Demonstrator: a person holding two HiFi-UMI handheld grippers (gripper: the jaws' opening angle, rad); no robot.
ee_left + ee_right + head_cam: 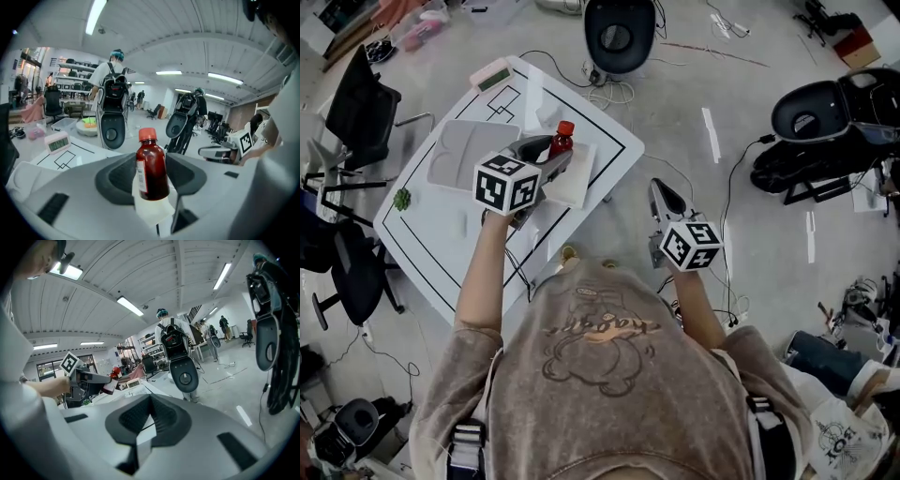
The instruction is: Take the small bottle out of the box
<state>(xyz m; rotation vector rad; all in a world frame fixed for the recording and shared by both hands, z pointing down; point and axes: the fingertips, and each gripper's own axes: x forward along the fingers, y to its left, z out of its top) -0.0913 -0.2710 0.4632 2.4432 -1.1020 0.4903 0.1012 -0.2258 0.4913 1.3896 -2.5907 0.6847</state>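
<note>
The left hand-held gripper clamps the small red-capped bottle by its body above the white surface. The right hand-held gripper, to the right, is closed and empty.

White table with black lines, little digital clock on its far corner, small green thing at the left edge, black chair further left.

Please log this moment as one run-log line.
left gripper: shut on small bottle, held over table | right gripper: shut, empty, beside table
</note>
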